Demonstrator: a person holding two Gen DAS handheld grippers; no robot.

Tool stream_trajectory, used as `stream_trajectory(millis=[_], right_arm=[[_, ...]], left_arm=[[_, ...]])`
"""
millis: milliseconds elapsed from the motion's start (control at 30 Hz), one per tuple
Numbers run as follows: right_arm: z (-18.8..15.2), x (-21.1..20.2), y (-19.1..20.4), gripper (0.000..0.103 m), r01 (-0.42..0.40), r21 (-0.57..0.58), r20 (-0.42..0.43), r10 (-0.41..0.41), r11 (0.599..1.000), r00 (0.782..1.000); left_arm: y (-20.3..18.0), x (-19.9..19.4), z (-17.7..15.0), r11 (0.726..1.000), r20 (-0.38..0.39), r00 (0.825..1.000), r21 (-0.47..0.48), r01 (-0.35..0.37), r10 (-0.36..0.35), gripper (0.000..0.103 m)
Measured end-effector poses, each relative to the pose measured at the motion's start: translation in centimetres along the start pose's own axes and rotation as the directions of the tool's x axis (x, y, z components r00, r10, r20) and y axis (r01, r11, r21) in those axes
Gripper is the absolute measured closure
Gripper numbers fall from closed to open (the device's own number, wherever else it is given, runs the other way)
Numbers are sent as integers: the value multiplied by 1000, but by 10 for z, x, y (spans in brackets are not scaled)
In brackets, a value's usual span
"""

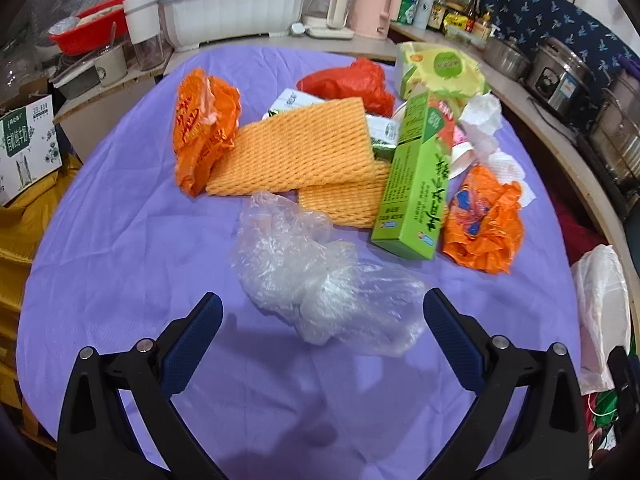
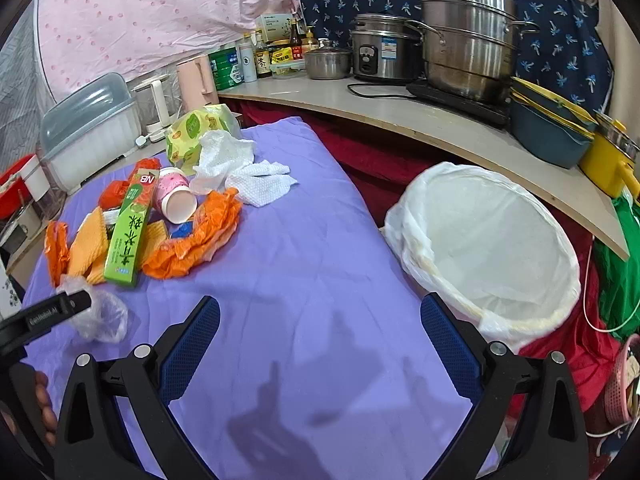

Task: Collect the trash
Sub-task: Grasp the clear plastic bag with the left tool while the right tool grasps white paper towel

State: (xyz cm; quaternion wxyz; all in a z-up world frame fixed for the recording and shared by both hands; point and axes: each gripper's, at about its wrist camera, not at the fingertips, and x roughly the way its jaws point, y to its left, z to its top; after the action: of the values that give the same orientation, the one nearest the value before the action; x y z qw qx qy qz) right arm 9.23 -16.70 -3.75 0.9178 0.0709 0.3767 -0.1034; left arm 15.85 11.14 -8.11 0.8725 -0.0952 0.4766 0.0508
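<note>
Trash lies on a purple tablecloth point(image 1: 120, 240). A crumpled clear plastic bag point(image 1: 320, 280) sits just ahead of my open, empty left gripper point(image 1: 322, 312), between its fingertips. Behind it lie orange foam netting point(image 1: 300, 152), a green carton point(image 1: 416, 184), orange bags point(image 1: 204, 128) point(image 1: 484, 224), a red bag point(image 1: 352, 84) and white paper towels point(image 1: 484, 124). My right gripper point(image 2: 320, 316) is open and empty above bare cloth. A bin lined with a white bag point(image 2: 488, 240) stands off the table's right edge. The clear bag point(image 2: 104, 316) and pink paper cup point(image 2: 176, 196) show in the right view.
A yellow-green tissue pack point(image 1: 440, 68) lies at the table's far side. A curved counter point(image 2: 400, 108) holds steel pots point(image 2: 468, 36), a rice cooker, bottles and kettles. A white dish box point(image 1: 236, 4) and red basin stand at the back left.
</note>
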Motion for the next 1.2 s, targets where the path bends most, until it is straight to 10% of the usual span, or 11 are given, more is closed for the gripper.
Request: stream_trajectory(millis=[467, 867, 1200], right_arm=[[84, 110, 48, 17, -79, 0, -6, 79, 997, 997], [112, 207, 80, 50, -149, 47, -109, 153, 988, 982], [108, 211, 78, 90, -185, 50, -133, 190, 981, 973]], left_arm=[[9, 34, 12, 998, -71, 996, 23, 63, -61, 56], [4, 43, 16, 995, -64, 997, 77, 59, -54, 59], [6, 43, 18, 995, -59, 996, 77, 70, -66, 62]])
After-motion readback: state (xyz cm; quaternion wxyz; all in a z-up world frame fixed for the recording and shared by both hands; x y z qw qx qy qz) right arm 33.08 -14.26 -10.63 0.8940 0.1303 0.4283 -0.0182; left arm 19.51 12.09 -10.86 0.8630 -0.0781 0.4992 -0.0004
